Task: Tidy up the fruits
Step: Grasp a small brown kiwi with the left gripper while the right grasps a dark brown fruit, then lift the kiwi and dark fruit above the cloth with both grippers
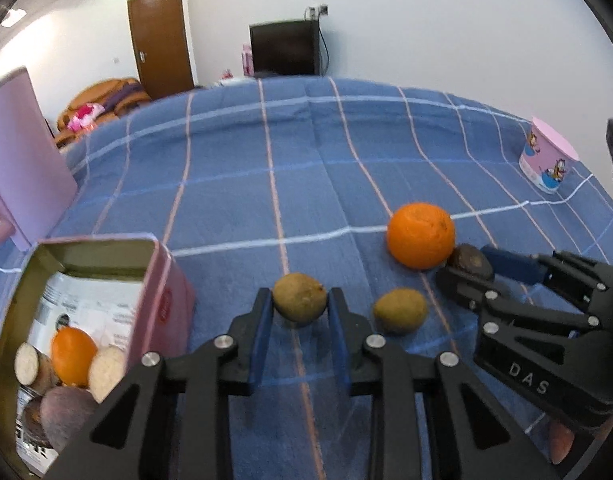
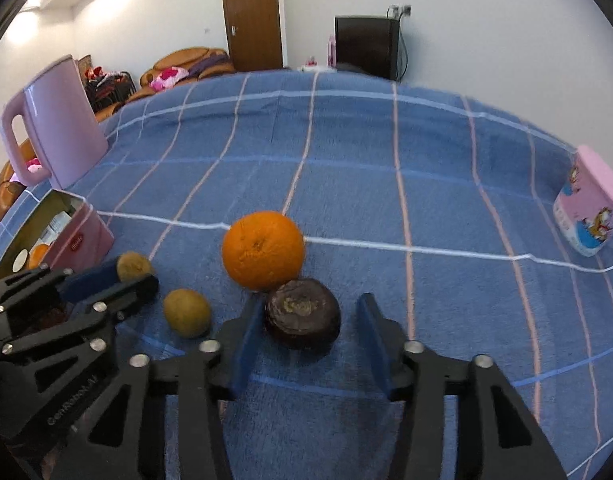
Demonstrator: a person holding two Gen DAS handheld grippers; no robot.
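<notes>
My left gripper is shut on a brown-green kiwi-like fruit on the blue checked cloth; from the right wrist the left gripper shows at the left with that fruit in it. My right gripper stands open around a dark purple round fruit. Its left pad touches the fruit and a gap shows at the right pad. An orange lies just behind, touching the dark fruit. A second kiwi-like fruit lies loose between the grippers.
A pink tin box at the left holds an orange, pale cut pieces and a dark fruit. A pink kettle stands behind it. A pink cartoon cup sits at the cloth's right edge.
</notes>
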